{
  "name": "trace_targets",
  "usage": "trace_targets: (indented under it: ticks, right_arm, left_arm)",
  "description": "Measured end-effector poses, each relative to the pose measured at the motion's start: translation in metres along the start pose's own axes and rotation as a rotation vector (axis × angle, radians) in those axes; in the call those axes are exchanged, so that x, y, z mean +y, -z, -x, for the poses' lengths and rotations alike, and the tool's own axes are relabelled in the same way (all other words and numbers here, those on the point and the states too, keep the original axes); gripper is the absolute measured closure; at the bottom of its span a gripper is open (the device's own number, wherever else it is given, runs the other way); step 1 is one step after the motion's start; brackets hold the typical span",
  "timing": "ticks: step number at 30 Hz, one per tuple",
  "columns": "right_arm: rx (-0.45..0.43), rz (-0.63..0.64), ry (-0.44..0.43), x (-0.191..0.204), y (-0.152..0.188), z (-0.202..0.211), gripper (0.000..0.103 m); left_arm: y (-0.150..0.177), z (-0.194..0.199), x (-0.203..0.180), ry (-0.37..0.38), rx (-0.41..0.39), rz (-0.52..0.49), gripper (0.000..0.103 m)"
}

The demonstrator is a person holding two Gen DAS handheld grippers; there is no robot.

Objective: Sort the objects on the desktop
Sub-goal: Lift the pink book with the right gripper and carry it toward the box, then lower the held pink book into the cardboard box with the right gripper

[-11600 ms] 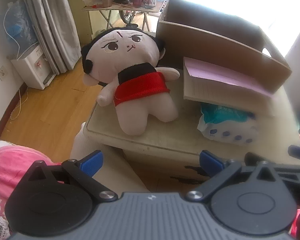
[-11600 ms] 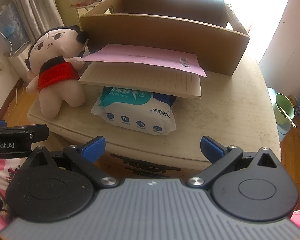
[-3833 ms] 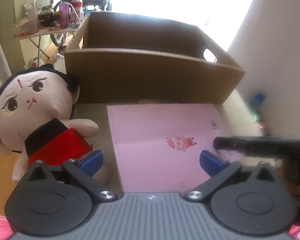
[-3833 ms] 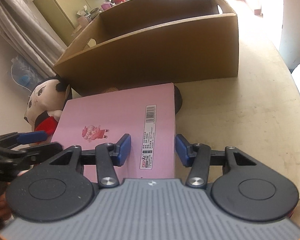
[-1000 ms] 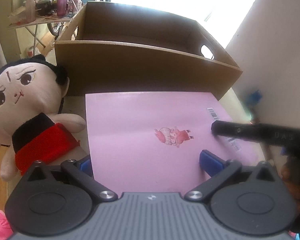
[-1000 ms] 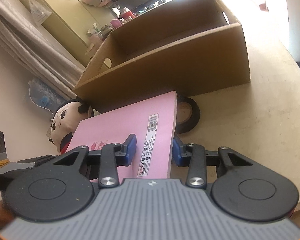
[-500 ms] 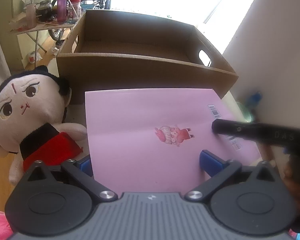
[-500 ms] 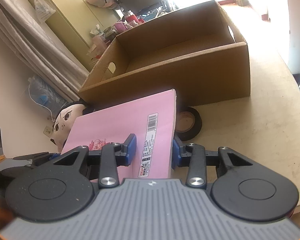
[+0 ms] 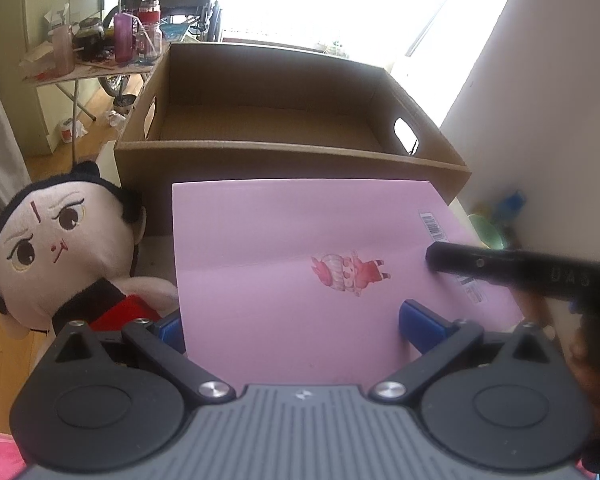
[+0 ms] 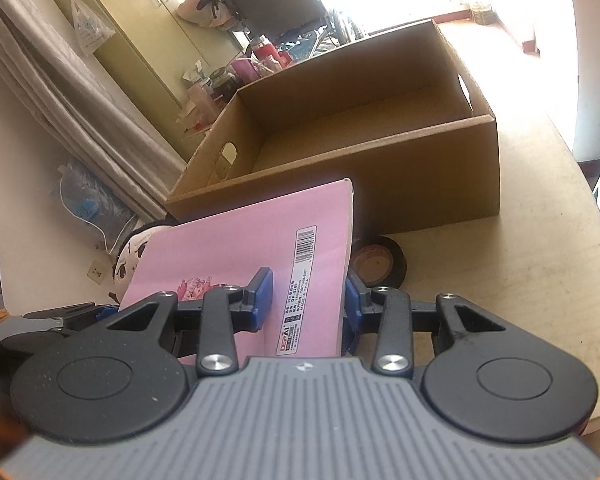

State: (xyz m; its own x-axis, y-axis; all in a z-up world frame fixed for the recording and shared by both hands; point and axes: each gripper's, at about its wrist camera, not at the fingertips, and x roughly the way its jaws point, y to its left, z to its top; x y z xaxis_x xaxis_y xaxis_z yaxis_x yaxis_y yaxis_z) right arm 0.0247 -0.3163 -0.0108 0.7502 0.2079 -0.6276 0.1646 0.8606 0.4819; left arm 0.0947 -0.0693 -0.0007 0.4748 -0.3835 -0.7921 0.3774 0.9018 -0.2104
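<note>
Pink notebook (image 9: 300, 248), a thin flat rectangle with a smooth matte cover, a small cartoon figure printed near its middle and a barcode strip along one edge, is held raised above the table (image 10: 520, 248) in front of the cardboard box (image 9: 292, 160). The box is an open-topped tray of plain brown corrugated card with oval hand holes cut in its end walls. Beside the notebook's left edge a plush doll (image 9: 60, 248) is seen, soft and napped, with a stitched face, black hair and a red garment. On the worn beige tabletop, just under the notebook's far corner, a roll of black tape (image 10: 378, 266) lies flat.

The right gripper (image 10: 306, 292) is closed on the notebook's barcode edge, one blue pad pressed on the cover and the other under it. The left gripper (image 9: 290, 326) is spread wide; its right pad shows above the cover and its left pad is set at the notebook's left edge, without any squeeze being seen.

Compared with half a second earlier, the notebook has been lifted higher, so that more of the box floor is seen over its near wall, while the right gripper's clamp on the same edge is kept.
</note>
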Motion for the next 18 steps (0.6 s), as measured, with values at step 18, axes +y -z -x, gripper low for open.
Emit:
trace_targets:
  ticks: [18]
  right_arm:
    - [-0.066,0.0,0.009,0.002,-0.024,0.007,0.066]
  left_arm:
    - [-0.03,0.002,-0.004,0.016,-0.049,-0.009,0.0]
